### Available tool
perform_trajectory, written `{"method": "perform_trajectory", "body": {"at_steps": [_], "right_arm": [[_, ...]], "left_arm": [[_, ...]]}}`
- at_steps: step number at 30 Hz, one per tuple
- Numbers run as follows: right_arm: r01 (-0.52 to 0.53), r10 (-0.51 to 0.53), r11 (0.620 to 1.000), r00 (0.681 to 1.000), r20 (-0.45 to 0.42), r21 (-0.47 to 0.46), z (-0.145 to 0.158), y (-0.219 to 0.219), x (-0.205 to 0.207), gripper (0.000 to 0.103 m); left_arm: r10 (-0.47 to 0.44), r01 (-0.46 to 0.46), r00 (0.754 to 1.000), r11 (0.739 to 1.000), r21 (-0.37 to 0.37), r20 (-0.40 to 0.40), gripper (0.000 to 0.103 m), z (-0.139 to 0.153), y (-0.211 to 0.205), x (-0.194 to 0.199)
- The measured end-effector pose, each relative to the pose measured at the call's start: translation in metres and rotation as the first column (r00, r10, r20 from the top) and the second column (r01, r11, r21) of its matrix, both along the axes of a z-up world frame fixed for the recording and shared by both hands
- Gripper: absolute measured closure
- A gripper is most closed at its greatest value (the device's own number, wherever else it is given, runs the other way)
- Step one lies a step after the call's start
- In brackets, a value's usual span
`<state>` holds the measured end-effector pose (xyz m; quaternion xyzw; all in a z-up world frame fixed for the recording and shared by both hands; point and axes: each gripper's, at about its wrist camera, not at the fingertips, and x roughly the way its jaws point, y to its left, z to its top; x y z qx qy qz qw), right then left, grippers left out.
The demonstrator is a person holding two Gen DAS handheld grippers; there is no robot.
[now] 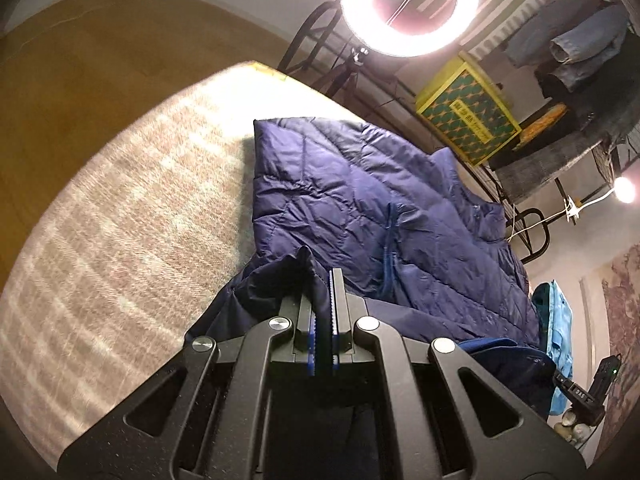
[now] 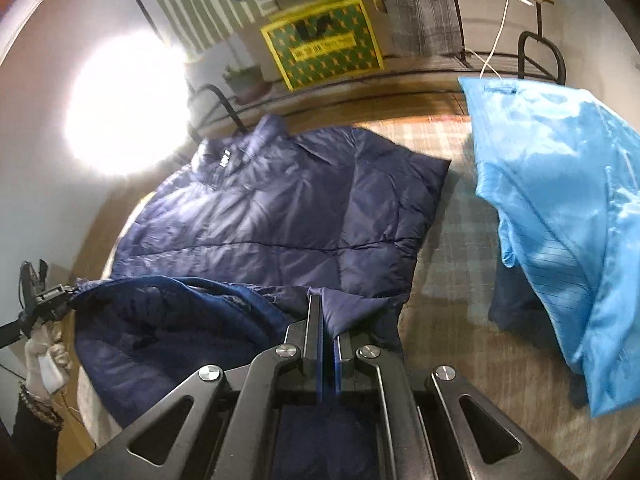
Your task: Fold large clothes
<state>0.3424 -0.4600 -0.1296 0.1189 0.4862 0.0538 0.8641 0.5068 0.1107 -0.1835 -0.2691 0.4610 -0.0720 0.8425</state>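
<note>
A navy quilted puffer jacket (image 1: 360, 208) lies spread on a plaid-covered surface (image 1: 120, 216); it also shows in the right wrist view (image 2: 280, 216). My left gripper (image 1: 325, 280) is shut on a raised fold of the jacket's near edge. My right gripper (image 2: 325, 312) is shut on the jacket's hem, with navy cloth pinched between the blue pads. In the right wrist view the left gripper (image 2: 44, 300) shows at far left, held by a white-gloved hand, lifting the jacket's other corner.
A light blue garment (image 2: 560, 220) lies to the right of the jacket on the surface; it also shows in the left wrist view (image 1: 556, 320). A bright ring light (image 1: 410, 4), a yellow-green box (image 1: 468, 112) and a metal rack (image 2: 540, 52) stand beyond the far edge.
</note>
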Motion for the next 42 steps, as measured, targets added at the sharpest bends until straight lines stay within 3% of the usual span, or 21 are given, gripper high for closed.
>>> {"method": "perform_trajectory", "body": {"at_steps": [4, 6, 8, 9, 13, 15, 17, 19, 22, 26, 32, 34, 36, 38, 39, 42], "right_arm": [[0.001, -0.001, 1.000, 1.000, -0.019, 0.005, -0.010, -0.001, 0.006, 0.102], [-0.011, 0.011, 1.000, 1.000, -0.022, 0.010, -0.011, -0.002, 0.007, 0.100], [-0.028, 0.029, 0.999, 0.999, -0.021, 0.022, -0.009, -0.003, 0.008, 0.091], [-0.039, 0.039, 0.998, 0.999, -0.019, 0.045, -0.007, -0.004, 0.008, 0.082], [-0.059, 0.060, 0.991, 0.998, -0.001, 0.124, 0.000, -0.013, 0.006, 0.076], [-0.068, 0.065, 0.991, 0.997, 0.030, 0.118, 0.005, -0.018, -0.001, 0.057], [-0.071, 0.067, 0.995, 0.995, 0.068, 0.063, 0.010, -0.021, -0.010, 0.046], [-0.079, 0.078, 0.997, 0.994, 0.073, 0.015, 0.008, -0.025, -0.017, 0.046], [-0.068, 0.070, 0.997, 0.996, 0.063, -0.030, 0.002, -0.034, -0.019, 0.047], [-0.057, 0.058, 0.998, 0.998, 0.038, -0.010, -0.011, -0.041, -0.011, 0.048], [-0.109, 0.109, 0.994, 0.994, 0.015, -0.024, -0.027, -0.026, 0.001, 0.050], [-0.118, 0.118, 0.993, 0.993, 0.013, -0.028, -0.030, -0.023, 0.004, 0.058], [-0.119, 0.119, 0.992, 0.993, 0.013, -0.033, -0.031, -0.021, 0.007, 0.068], [-0.128, 0.129, 0.991, 0.991, 0.023, -0.042, -0.029, -0.018, 0.006, 0.077], [-0.131, 0.132, 0.990, 0.991, 0.026, -0.053, -0.028, -0.017, 0.006, 0.086], [-0.145, 0.148, 0.983, 0.989, 0.021, -0.110, -0.024, -0.011, 0.005, 0.090]], "left_arm": [[-0.012, 0.011, 0.999, 1.000, -0.020, -0.030, 0.099, -0.010, -0.001, 0.008], [-0.018, 0.015, 0.998, 0.999, -0.048, -0.054, 0.090, -0.011, 0.002, 0.011], [-0.033, 0.026, 0.997, 0.995, -0.096, -0.072, 0.069, -0.011, 0.007, 0.012], [-0.032, 0.025, 0.998, 0.994, -0.108, -0.062, 0.065, -0.008, 0.009, 0.011], [-0.018, 0.018, 1.000, 0.993, -0.113, 0.005, 0.054, 0.013, 0.025, 0.003], [-0.024, 0.026, 0.999, 0.998, -0.060, 0.044, 0.054, 0.023, 0.033, -0.002], [-0.058, 0.054, 0.996, 0.997, 0.051, 0.067, 0.054, 0.029, 0.032, -0.004], [-0.119, 0.107, 0.991, 0.977, 0.186, 0.054, 0.054, 0.029, 0.023, -0.003], [-0.189, 0.178, 0.982, 0.951, 0.251, 0.018, 0.054, 0.019, 0.010, 0.003], [-0.256, 0.257, 0.966, 0.938, 0.232, -0.034, 0.054, -0.002, -0.007, 0.019], [-0.258, 0.265, 0.964, 0.938, 0.223, -0.060, 0.054, -0.018, -0.019, 0.030], [-0.259, 0.268, 0.963, 0.935, 0.234, -0.070, 0.054, -0.019, -0.021, 0.032], [-0.261, 0.269, 0.963, 0.931, 0.248, -0.067, 0.060, -0.017, -0.022, 0.032], [-0.275, 0.282, 0.959, 0.919, 0.275, -0.064, 0.084, -0.016, -0.026, 0.031], [-0.284, 0.290, 0.957, 0.914, 0.284, -0.064, 0.088, -0.016, -0.028, 0.032], [-0.310, 0.307, 0.950, 0.890, 0.339, -0.046, 0.091, -0.012, -0.034, 0.027]]}}
